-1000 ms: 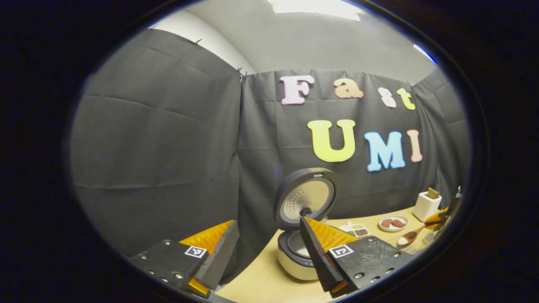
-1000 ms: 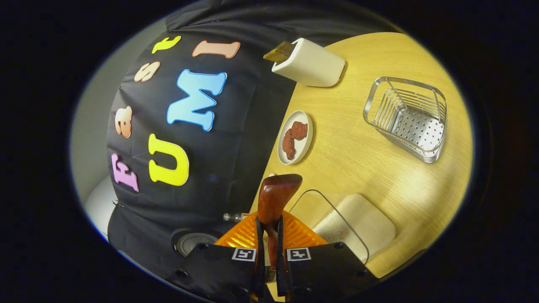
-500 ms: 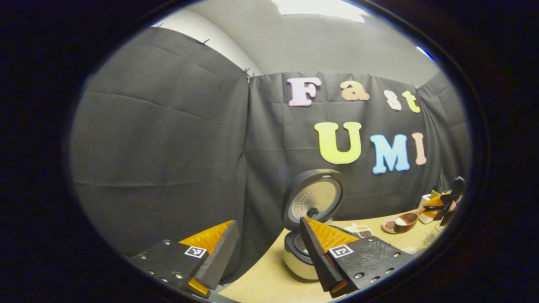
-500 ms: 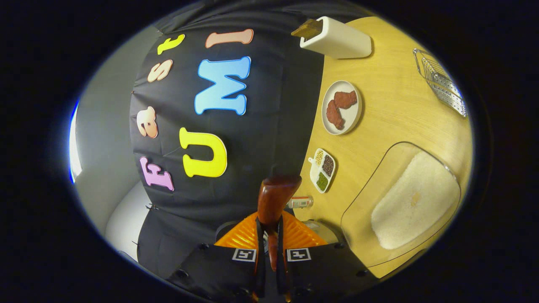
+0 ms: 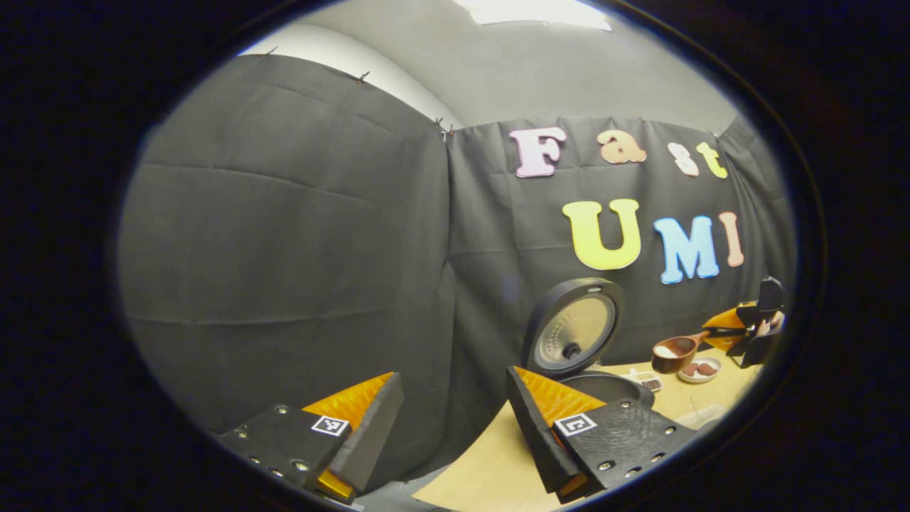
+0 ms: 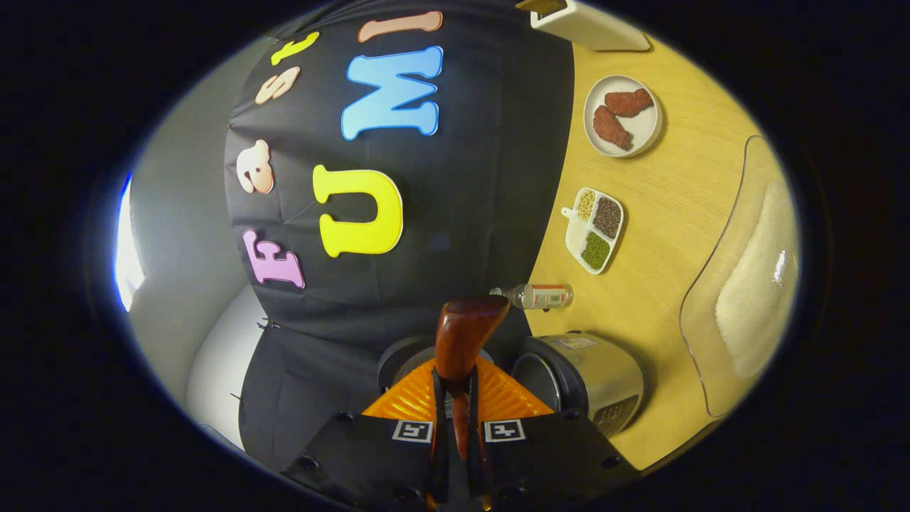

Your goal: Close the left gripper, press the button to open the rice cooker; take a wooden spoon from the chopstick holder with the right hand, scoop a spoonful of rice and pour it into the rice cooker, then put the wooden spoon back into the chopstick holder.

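Observation:
The rice cooker stands on the wooden table with its round lid up. My left gripper hangs open and empty in front of it, to its left. In the left gripper view the wooden spoon carries white rice just right of the cooker and above the table, with my right gripper holding its handle. In the right gripper view the right gripper is shut on the spoon, and the cooker lies just beside the spoon's bowl. The white chopstick holder stands at the far edge.
A clear container of rice sits at the table's near side. A plate with brown pieces, a divided dish of grains and a small bottle lie along the wall between the holder and the cooker.
My right gripper has lifted the loaded spoon from the rice container and carried it toward the cooker. The left gripper has drifted away to the left, still open.

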The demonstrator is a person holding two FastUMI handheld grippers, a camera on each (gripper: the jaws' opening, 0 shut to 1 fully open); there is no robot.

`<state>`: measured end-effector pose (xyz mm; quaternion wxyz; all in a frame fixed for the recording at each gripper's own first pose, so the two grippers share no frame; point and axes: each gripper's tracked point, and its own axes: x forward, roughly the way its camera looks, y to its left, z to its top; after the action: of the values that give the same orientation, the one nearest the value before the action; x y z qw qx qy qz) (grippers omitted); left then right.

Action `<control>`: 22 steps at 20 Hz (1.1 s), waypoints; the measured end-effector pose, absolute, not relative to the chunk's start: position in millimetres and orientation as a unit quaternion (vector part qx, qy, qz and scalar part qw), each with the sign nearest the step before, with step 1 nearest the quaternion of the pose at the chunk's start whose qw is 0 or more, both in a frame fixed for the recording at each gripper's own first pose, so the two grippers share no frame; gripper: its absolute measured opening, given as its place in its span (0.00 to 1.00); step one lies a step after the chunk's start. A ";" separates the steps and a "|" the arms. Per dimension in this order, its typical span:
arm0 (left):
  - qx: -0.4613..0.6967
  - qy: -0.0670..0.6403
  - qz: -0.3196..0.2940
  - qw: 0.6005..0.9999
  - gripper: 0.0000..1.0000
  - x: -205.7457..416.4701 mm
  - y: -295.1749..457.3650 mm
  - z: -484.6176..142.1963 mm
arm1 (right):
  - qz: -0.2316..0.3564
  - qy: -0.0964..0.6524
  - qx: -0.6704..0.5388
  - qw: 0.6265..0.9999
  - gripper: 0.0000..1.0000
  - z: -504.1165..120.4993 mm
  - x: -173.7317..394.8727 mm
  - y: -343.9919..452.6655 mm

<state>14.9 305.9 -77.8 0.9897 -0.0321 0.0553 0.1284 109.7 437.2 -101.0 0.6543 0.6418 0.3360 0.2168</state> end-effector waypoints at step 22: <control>-0.038 0.090 0.176 0.980 0.87 -14.5 346.9 -111.1 | 0.258 0.337 0.395 0.815 0.12 -160.3 113.3 563.7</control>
<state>-14.5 346.9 -111.1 0.9795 -0.0380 0.0900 0.1761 113.3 563.7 -160.3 0.8150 0.3946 0.3373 0.2577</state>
